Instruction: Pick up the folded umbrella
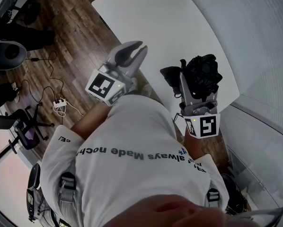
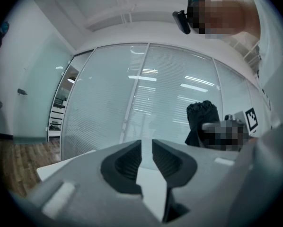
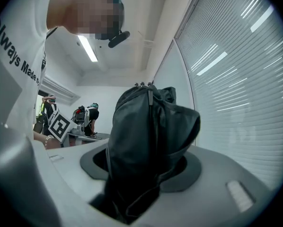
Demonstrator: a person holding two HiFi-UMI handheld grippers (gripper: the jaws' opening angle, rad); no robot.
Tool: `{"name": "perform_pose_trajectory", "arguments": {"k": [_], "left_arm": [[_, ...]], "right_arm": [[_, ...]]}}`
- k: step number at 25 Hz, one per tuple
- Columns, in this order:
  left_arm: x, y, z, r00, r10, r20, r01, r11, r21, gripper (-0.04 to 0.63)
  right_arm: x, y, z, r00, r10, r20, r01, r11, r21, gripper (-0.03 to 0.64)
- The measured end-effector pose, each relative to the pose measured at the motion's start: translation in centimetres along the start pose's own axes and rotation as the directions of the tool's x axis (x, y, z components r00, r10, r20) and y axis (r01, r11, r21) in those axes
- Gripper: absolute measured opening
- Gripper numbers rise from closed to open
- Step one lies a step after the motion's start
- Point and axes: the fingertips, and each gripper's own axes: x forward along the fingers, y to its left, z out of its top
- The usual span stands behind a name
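Our right gripper (image 1: 198,86) is clamped on the black folded umbrella (image 1: 205,72), held up over the near edge of the white table (image 1: 170,27). The left gripper (image 1: 130,56) keeps its jaws a narrow slit apart, with nothing between them. Cables and a power strip (image 1: 59,104) lie on the wood floor (image 1: 80,27), and the shirt (image 1: 132,136) reads "always Made", its remaining words too folded to read.

An office (glass partition walls (image 2: 146,93), white table (image 1: 155,22), swivel chair (image 1: 28,126), wood floor (image 1: 70,37)).
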Motion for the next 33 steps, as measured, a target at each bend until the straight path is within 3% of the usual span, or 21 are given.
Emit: {"name": "perform_pose_trajectory", "arguments": {"k": [10, 33], "left_arm": [[0.36, -0.45, -0.04, 1.000, -0.003, -0.004, 0.003, 1.000, 0.001, 0.069], [0.14, -0.72, -0.17, 1.000, -0.019, -0.010, 0.019, 1.000, -0.007, 0.066]], "right_arm": [[-0.39, 0.56, -0.03, 1.000, 0.006, -0.013, -0.007, 0.999, -0.035, 0.247], [-0.48, 0.46, -0.02, 1.000, -0.001, -0.007, 0.001, 1.000, 0.009, 0.247]]}}
